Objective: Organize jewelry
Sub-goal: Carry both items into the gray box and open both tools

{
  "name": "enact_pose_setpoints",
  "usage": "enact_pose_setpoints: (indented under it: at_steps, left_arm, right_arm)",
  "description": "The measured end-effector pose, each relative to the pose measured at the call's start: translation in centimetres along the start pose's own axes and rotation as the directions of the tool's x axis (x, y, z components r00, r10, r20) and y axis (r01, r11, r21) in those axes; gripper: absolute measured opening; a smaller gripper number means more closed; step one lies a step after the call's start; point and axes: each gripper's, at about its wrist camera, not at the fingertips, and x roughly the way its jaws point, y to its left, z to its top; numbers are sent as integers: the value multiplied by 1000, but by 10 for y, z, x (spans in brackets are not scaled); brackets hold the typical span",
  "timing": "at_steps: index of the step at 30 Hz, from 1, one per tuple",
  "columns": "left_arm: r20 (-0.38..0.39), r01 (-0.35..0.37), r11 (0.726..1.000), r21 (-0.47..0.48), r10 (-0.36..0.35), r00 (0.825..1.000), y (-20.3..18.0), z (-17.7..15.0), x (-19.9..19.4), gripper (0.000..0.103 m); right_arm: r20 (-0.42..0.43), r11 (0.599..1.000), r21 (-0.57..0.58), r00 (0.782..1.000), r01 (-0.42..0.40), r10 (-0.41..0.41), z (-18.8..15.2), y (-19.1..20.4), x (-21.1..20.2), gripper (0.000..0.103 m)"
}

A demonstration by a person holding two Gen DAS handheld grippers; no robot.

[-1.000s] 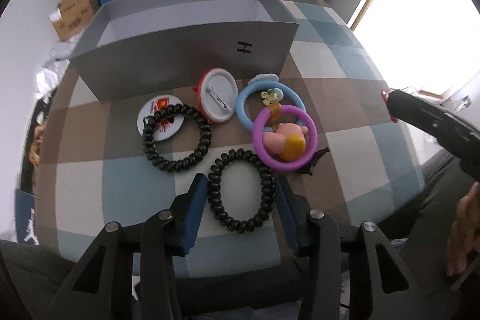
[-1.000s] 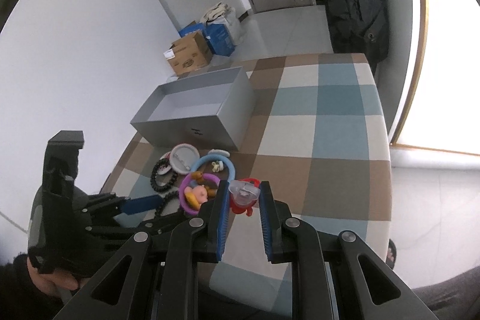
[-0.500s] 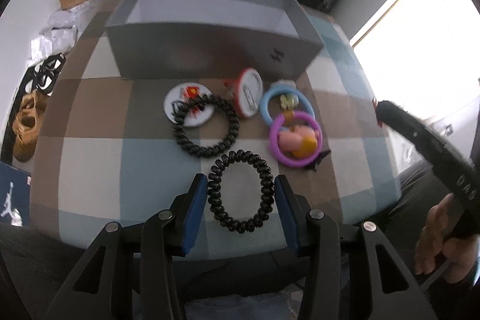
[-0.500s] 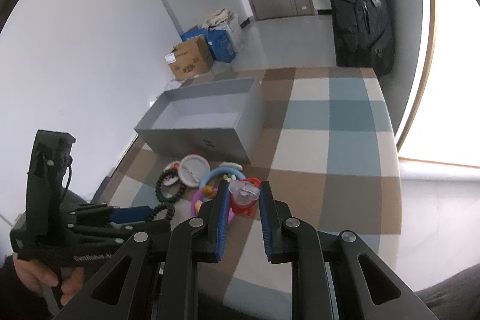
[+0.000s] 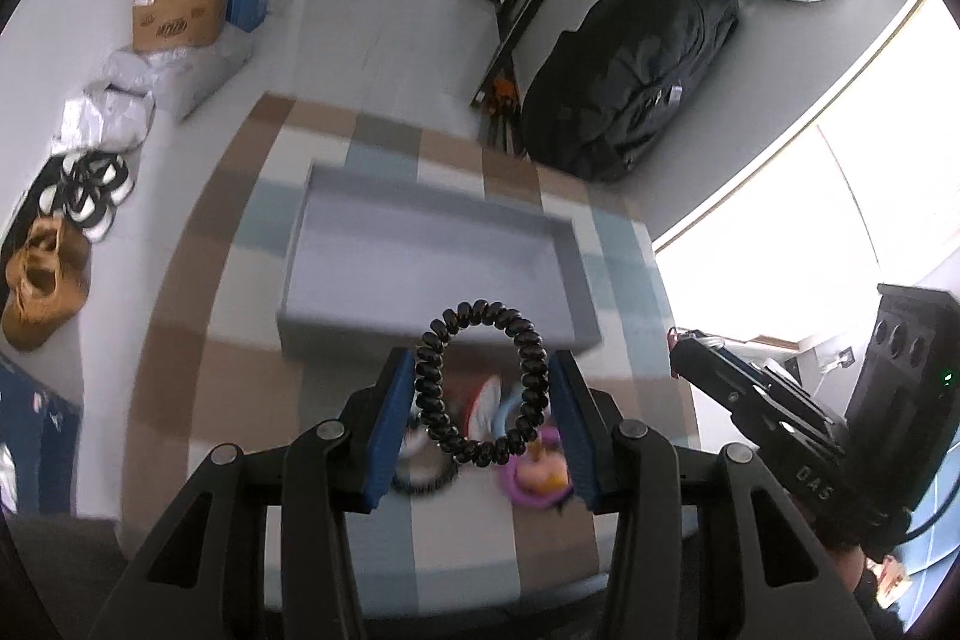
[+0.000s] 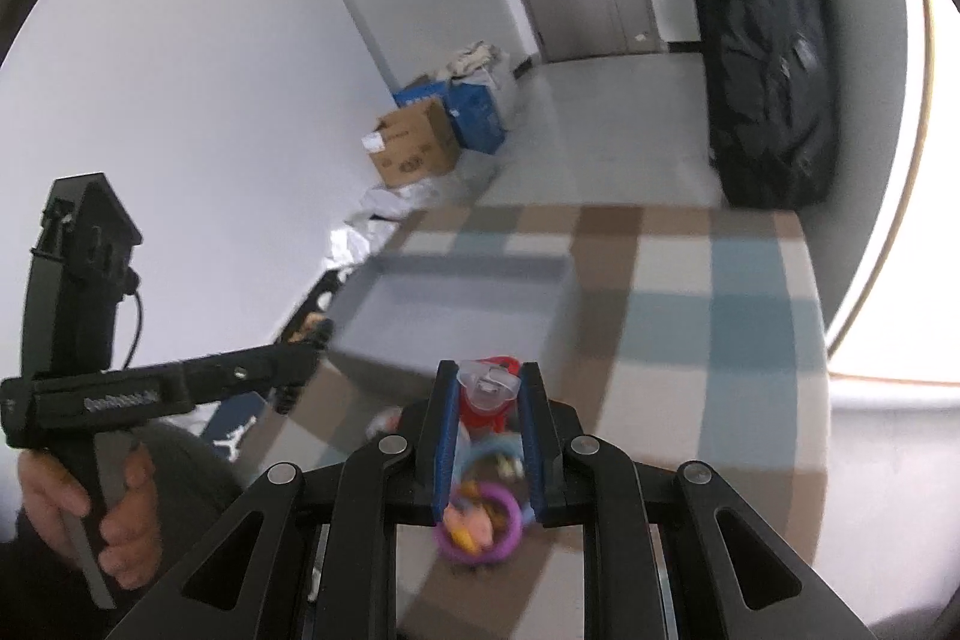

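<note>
On the checked table point(image 5: 198, 280) a grey box point(image 5: 432, 250) is seen, open at the top, straight ahead of both grippers. Its long axis is laid across the view, and free cloth is left around it. A black coil hair tie point(image 5: 480, 382) is clamped by the left gripper point(image 5: 483, 400), nearer the box wall; a red and clear clip point(image 6: 487, 388) is pinched in the closed right gripper point(image 6: 485, 400). Other rings are left below.

Checked table point(image 5: 198, 358) in brown, blue and cream; on it lay open grey box point(image 5: 432, 244), and nearer, blurred, purple ring point(image 6: 480, 520), light-blue ring point(image 6: 489, 454), black coil tie point(image 5: 420, 484), white badge point(image 5: 483, 400).
</note>
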Motion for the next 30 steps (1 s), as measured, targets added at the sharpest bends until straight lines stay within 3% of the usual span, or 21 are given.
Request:
enact_pose_setpoints:
  at_steps: [5,10,19,26,29,30]
  left_arm:
    - [-7,-19,1000,4,19,1000,13,21,13,40]
    - [-36,-31,1000,5,31,999,23,40,35,40]
    - [-115,11,999,-40,-16,993,39,44,63,40]
    - [-115,53,998,-45,-57,992,39,47,65,45]
    - [-112,59,998,-35,-63,992,38,48,67,47]
    - [-106,55,998,-20,-57,993,37,48,66,49]
  right_arm:
    - [-5,999,-33,999,-37,37,31,8,24,18]
    - [-61,997,-40,996,-61,58,48,4,61,18]
    - [-153,995,40,983,-96,101,46,-19,104,18]
    - [-176,984,114,972,-138,157,48,-31,116,20]
    - [-155,981,127,973,-150,169,50,-35,111,29]
    - [-145,979,131,974,-153,172,50,-36,106,42]
